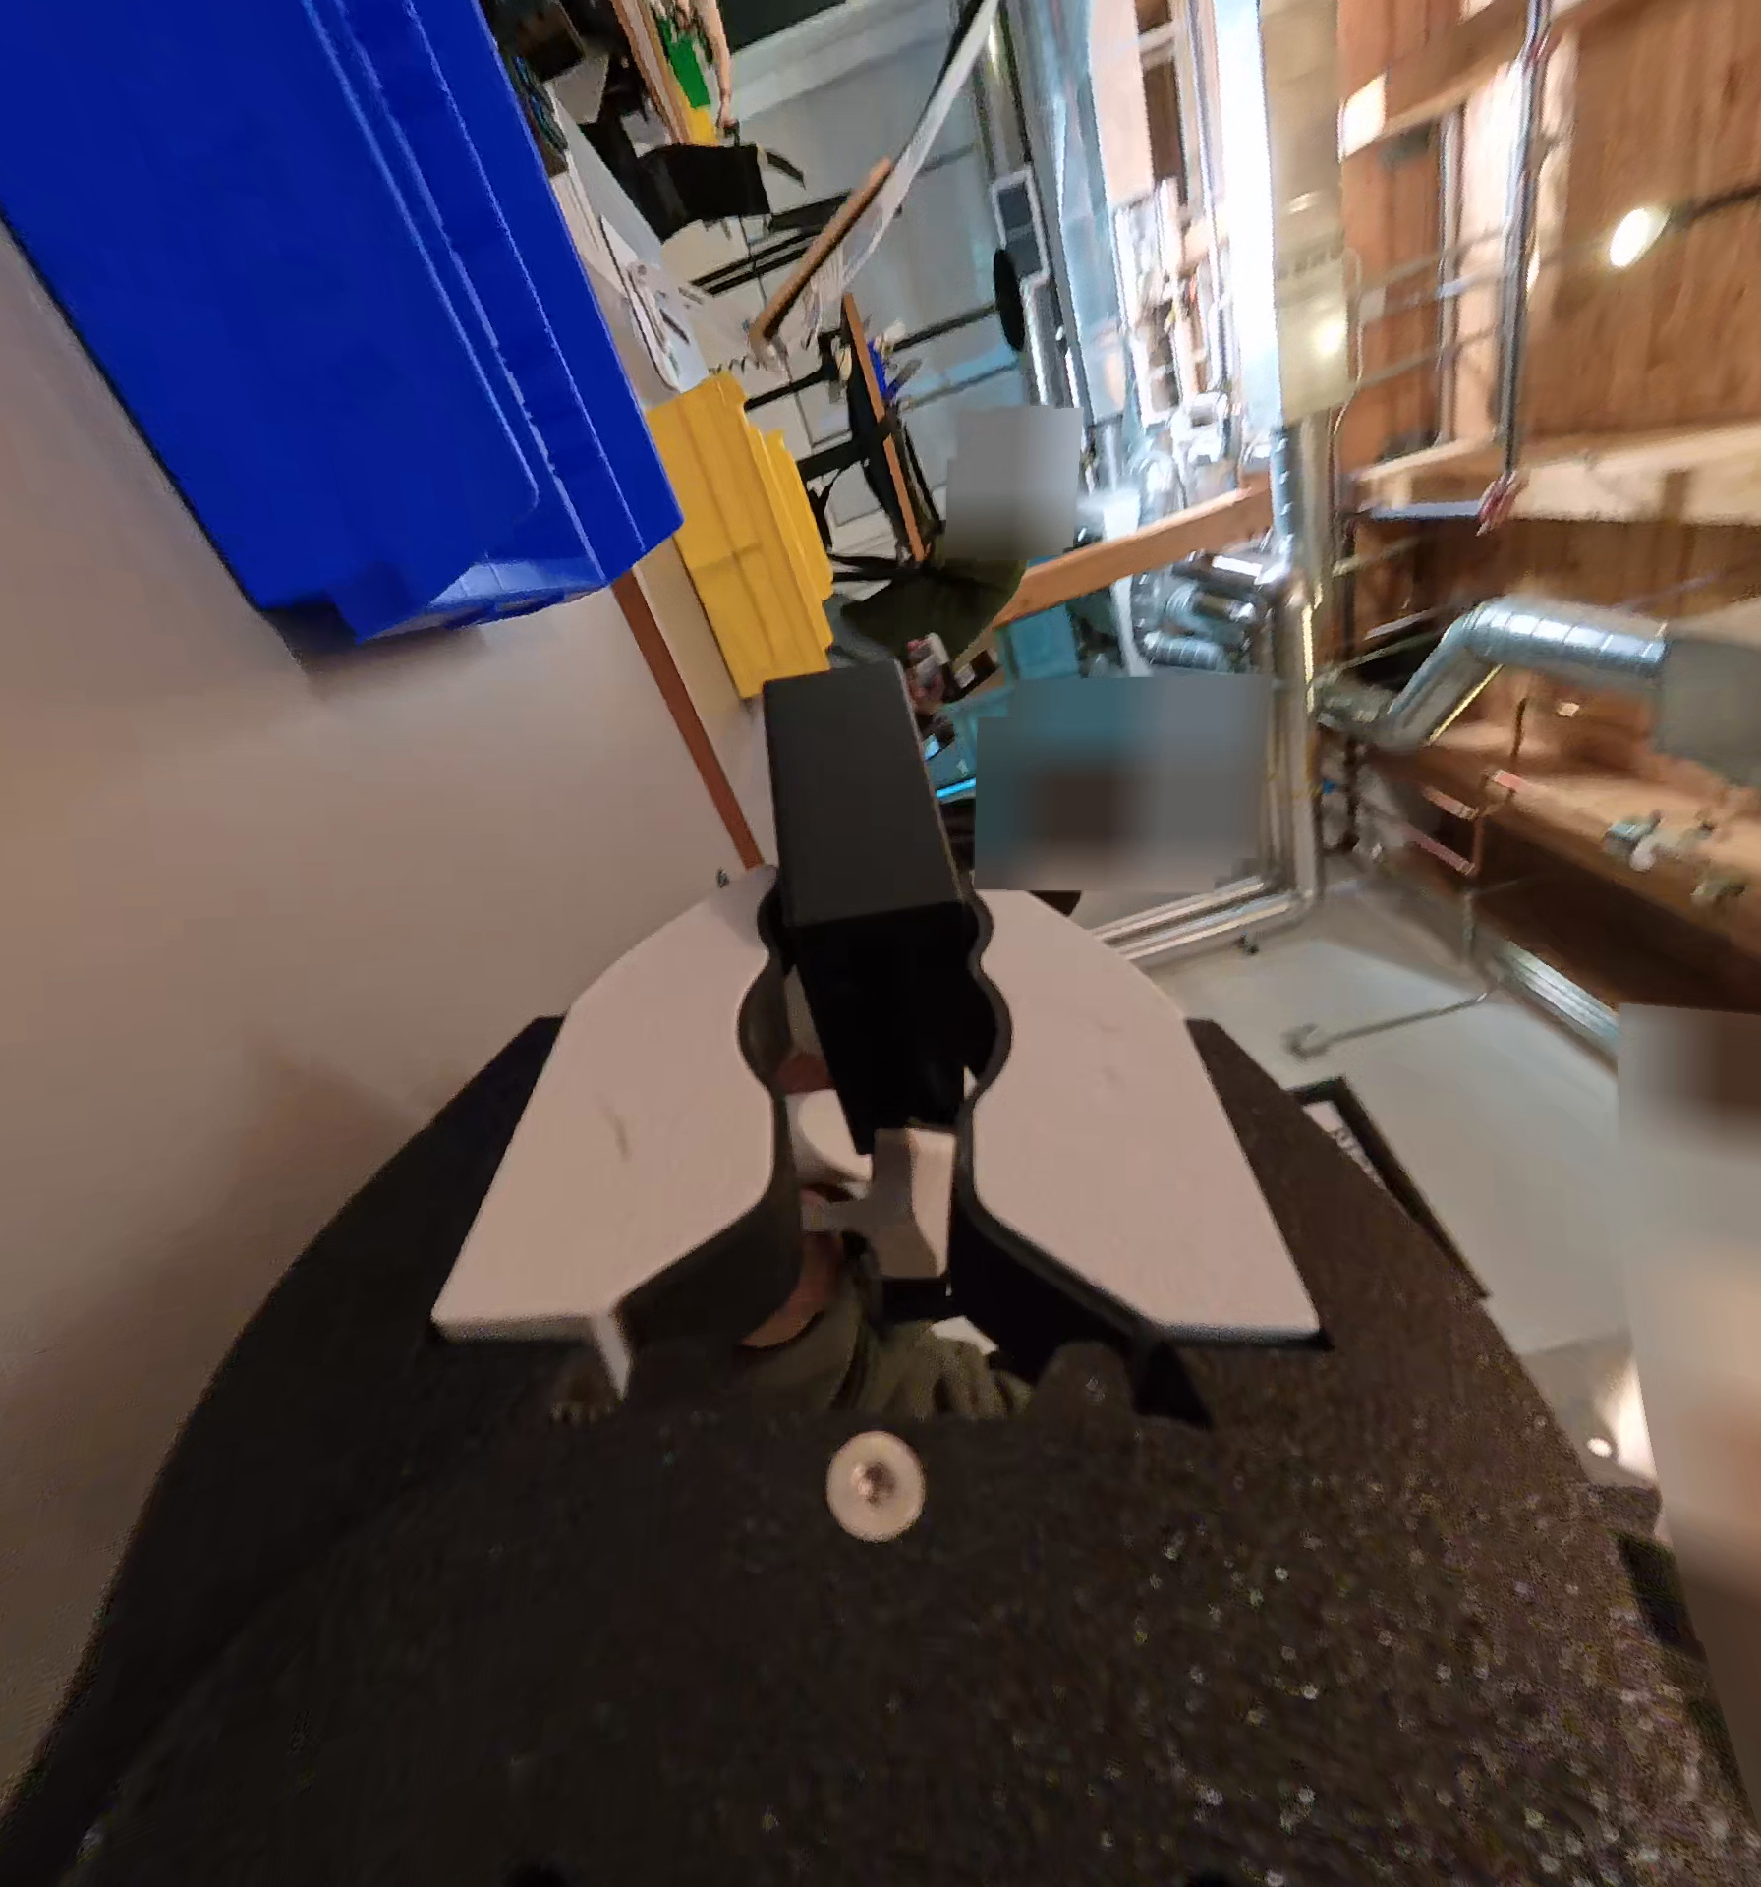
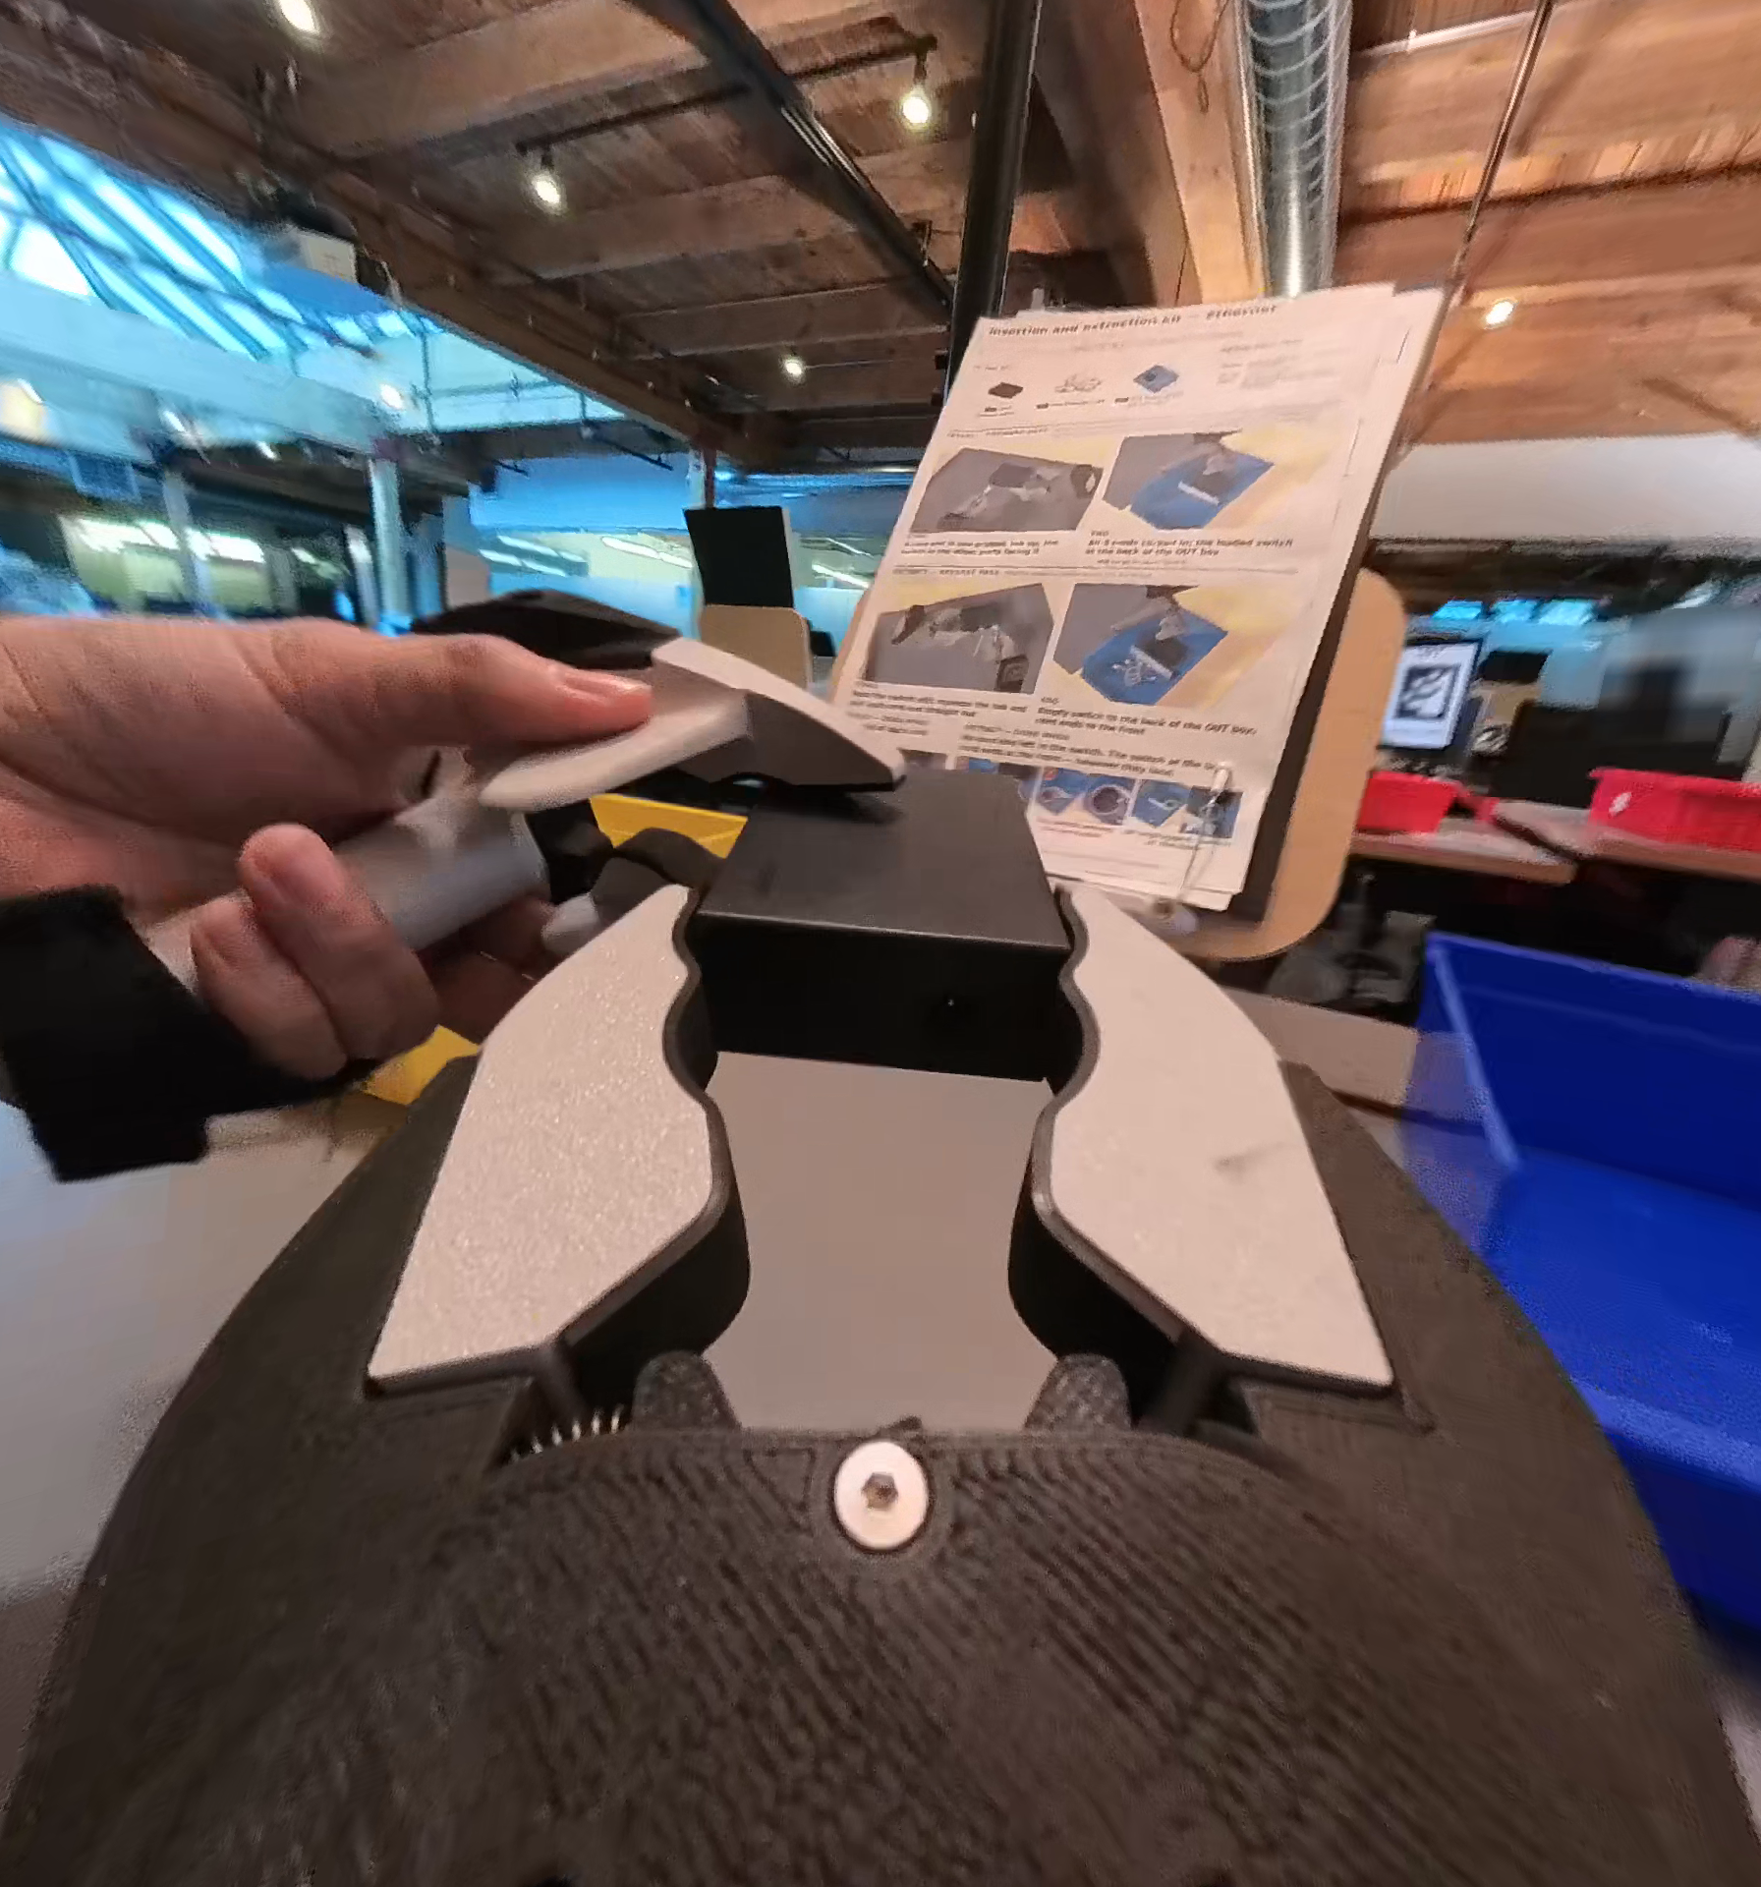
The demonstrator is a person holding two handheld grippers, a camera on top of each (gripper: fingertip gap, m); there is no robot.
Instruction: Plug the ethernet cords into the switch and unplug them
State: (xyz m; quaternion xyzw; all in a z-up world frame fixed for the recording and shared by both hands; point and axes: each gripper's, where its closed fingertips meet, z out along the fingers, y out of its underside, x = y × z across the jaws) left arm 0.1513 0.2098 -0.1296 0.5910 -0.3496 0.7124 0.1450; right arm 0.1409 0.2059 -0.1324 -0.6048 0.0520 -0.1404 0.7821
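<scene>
The switch is a black box with no cords in sight. In the left wrist view, which is rolled sideways, my left gripper (image 1: 871, 919) is shut on one end of the switch (image 1: 846, 807), which sticks out past the fingertips. In the right wrist view my right gripper (image 2: 876, 909) is shut on the near end of the switch (image 2: 887, 980), with a finger against each side. The left gripper (image 2: 754, 740), held by a hand (image 2: 243, 735), clamps the far end from the left. The switch is held above the grey table (image 2: 90, 1327).
A blue bin (image 2: 1622, 1225) stands on the table at the right and also shows in the left wrist view (image 1: 294, 306). A yellow bin (image 1: 744, 541) lies beyond it. An instruction sheet on a clipboard (image 2: 1142, 572) stands behind the switch. Red bins (image 2: 1724, 807) sit on a far desk.
</scene>
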